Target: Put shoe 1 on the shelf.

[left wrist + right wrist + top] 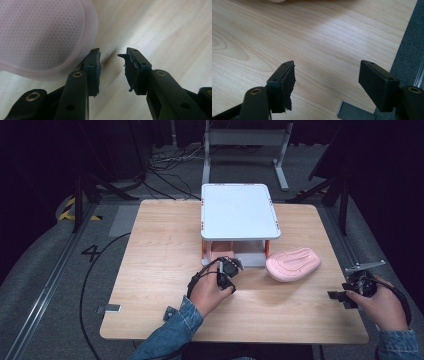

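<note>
A pink slipper (293, 263) lies sole-up on the wooden table (160, 245), just right of a white two-level rack (240, 210). A second pink slipper (221, 252) sits on the rack's lower level. My left gripper (229, 269) hovers at the rack's front, close to that slipper. In the left gripper view its jaws stand apart over bare wood, so the left gripper (112, 57) is open, with pink mesh (37, 35) just beyond the left jaw. My right gripper (339, 297) is held near the table's right edge. In its own view the right gripper (327, 67) is open above bare wood.
Grey floor (409, 45) begins right past the table's right edge. A small metal plate (109, 309) sticks out at the front left corner, another grey plate (352, 113) lies under the right gripper. Cables and a metal stand (245, 140) lie behind the table.
</note>
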Demonstrator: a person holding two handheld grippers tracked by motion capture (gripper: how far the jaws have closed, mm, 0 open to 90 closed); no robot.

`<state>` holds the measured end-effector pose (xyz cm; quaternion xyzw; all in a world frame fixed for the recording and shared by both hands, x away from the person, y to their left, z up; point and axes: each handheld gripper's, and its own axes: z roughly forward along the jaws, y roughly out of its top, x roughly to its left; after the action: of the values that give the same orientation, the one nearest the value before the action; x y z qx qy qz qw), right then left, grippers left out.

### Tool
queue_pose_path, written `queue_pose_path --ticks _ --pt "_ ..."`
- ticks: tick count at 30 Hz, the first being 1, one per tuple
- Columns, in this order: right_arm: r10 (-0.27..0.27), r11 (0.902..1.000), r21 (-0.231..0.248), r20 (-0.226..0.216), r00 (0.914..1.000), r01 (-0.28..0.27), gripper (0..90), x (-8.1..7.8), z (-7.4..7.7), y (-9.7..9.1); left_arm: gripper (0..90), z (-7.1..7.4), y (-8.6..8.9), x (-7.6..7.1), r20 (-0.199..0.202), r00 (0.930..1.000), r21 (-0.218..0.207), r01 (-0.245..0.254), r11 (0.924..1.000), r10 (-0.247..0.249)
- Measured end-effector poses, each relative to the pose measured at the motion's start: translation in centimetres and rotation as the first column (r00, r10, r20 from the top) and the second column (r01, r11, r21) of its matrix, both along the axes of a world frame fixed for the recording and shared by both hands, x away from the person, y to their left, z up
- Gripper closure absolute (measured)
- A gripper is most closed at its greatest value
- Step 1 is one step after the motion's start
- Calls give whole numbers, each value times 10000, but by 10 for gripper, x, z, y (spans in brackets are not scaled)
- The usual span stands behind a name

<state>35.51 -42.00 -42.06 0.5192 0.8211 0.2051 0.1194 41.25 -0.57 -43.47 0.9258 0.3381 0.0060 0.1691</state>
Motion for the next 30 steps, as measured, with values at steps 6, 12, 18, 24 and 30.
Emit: queue_pose_path --ticks 6,12,18,24,30 --pt "-104 9999 34 110 9999 104 301 -2 0 -1 577 -2 1 21 163 9996 -228 -205 9995 209" --pt "-156 9999 66 280 9995 154 302 -2 2 -2 527 -7 2 39 254 9985 -459 -480 9978 492" --pt "-149 9999 53 328 9994 147 299 -2 2 -2 474 -7 0 37 233 9982 -553 -547 9970 560" --pt "-110 9999 135 358 9993 105 288 -2 2 -1 272 -2 2 28 195 9997 -477 -164 9987 174" --pt "-122 9998 151 731 9973 111 213 0 5 -1 220 16 16 17 291 9995 -586 -76 9983 93"
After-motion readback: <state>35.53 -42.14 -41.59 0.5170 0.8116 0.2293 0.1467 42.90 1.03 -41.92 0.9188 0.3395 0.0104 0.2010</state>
